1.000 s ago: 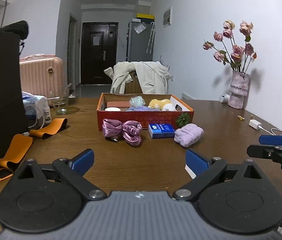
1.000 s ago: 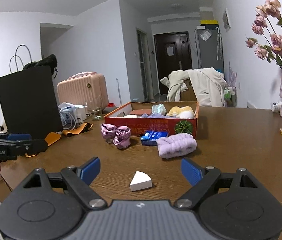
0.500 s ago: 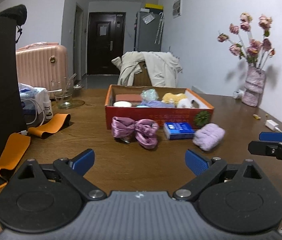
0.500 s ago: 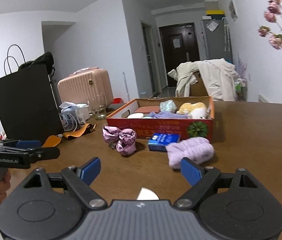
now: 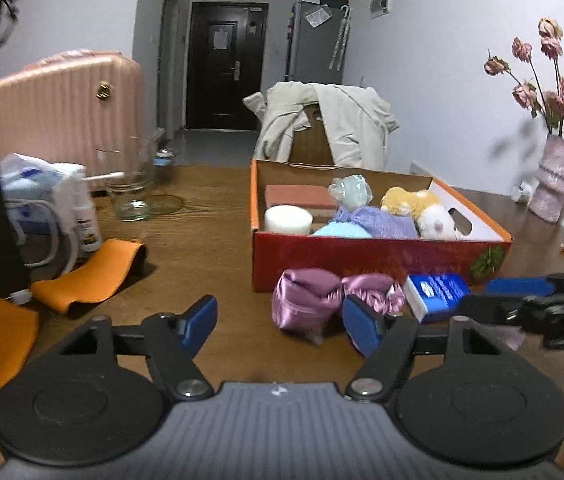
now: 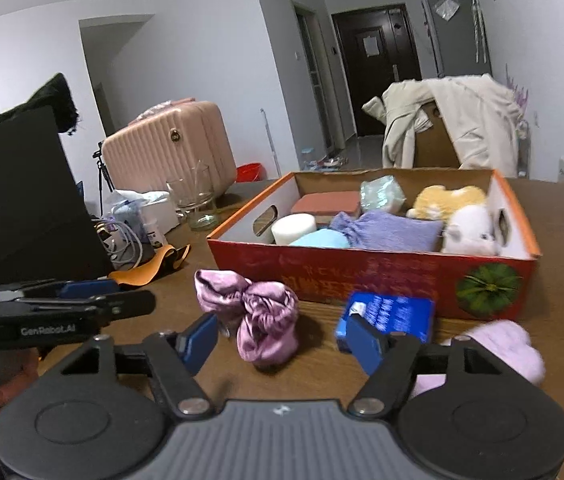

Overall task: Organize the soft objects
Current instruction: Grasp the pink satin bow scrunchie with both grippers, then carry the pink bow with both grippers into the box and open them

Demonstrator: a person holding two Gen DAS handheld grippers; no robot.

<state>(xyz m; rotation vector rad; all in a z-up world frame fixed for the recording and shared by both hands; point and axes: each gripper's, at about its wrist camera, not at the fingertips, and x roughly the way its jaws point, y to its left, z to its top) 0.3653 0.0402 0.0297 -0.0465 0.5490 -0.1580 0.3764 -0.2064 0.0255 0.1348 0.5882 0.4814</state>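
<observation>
A red cardboard box point(image 5: 377, 258) point(image 6: 373, 276) holds several soft items: a plush toy, a purple cloth, a white foam roll. In front of it lie a pink satin scrunchie point(image 5: 313, 300) point(image 6: 258, 316), a blue tissue pack point(image 5: 437, 290) point(image 6: 393, 314) and a fluffy lilac cloth point(image 6: 501, 350). My left gripper point(image 5: 280, 326) is open and empty, just short of the scrunchie. My right gripper point(image 6: 280, 344) is open and empty, low over the table before the scrunchie and pack. Each gripper shows from the side in the other's view.
Orange straps point(image 5: 90, 274) lie at the left, by a black bag point(image 6: 22, 196), a cable, a spray bottle point(image 5: 86, 220) and a glass beaker point(image 5: 128, 184). A vase of flowers point(image 5: 553, 184) stands at the right. A pink suitcase and a draped chair are behind.
Both grippers have moved forward toward the box; the scrunchie, pack and lilac cloth are now much nearer. The white wedge on the table has dropped out of the right wrist view.
</observation>
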